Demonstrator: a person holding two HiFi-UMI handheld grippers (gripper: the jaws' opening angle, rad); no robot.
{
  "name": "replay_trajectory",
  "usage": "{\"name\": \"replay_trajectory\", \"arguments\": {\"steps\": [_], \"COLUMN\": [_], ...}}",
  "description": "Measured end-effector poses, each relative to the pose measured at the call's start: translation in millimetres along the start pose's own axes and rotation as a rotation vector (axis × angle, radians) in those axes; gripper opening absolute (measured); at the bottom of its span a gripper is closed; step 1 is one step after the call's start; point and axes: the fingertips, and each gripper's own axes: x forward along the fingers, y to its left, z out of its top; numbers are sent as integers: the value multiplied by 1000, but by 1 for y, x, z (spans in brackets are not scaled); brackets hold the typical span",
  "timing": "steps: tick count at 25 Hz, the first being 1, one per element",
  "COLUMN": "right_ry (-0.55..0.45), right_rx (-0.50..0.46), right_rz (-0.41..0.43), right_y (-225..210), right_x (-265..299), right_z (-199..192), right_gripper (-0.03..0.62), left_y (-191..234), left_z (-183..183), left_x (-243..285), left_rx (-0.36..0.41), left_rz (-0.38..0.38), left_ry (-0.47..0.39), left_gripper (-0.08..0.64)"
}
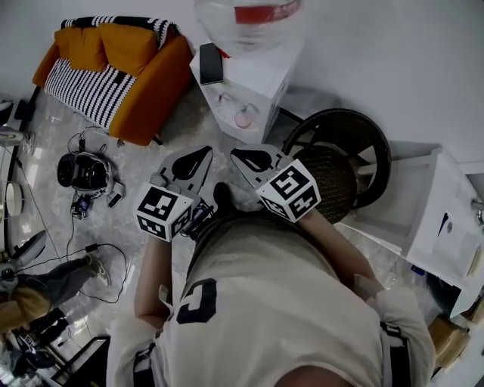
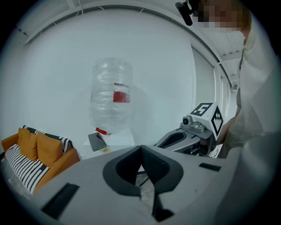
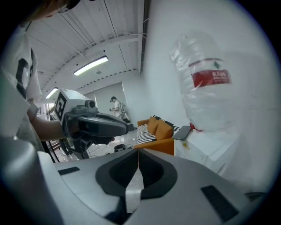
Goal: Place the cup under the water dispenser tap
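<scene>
Sofa point(image 1: 151, 98): orange and cushioned, with a black-and-white striped throw; it stands left of the dispenser in the head view.
Water dispenser point(image 1: 261, 75): white boxy cabinet against a white wall, with a recess in its front.
Bottle point(image 1: 249, 19): clear crinkled plastic with a red label band, upended on the dispenser top.
Chair point(image 1: 336, 162): round, dark, with a woven seat, just right of the dispenser.
Left claw point(image 1: 206, 151): grey moulded jaws with dark pads, clenched tip to tip on nothing, held well apart from the dispenser.
Right claw point(image 1: 238, 156): same build, clenched and empty, just beside the left.
Phone point(image 1: 210, 63): dark flat slab on the dispenser top.
Cup point(image 1: 243, 119): small, round and pinkish, sitting in the dispenser's front recess; it is too small to make out detail.
</scene>
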Motion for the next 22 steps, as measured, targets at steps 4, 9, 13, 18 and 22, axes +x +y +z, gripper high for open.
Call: {"name": "replay_trajectory", "arguments": {"steps": [4,9,13,18,22], "right_ry": [-9,-13,14,5,-16], "right_rx": [-14,-57,-71,-17,35], "right_rz": [55,92,117,142,134], "right_y": [9,17,23,29,26], "right_x": [-12,-24,-30,-34,-31], "right_z": [2,1,-8,-17,-18], "right_gripper": [29,31,31,29,29], "left_y": [-17,-33,-43,-45,-40], "left_z": [4,3,0,-5,-15], "left_x": [0,-2,-7,-21,-47], "left_rx": [19,31,14,10,-19], "left_rz": [9,37,61,176,272], "left_ry": [0,0,6,2,-11], "left_gripper": [57,57,57,57,57]}}
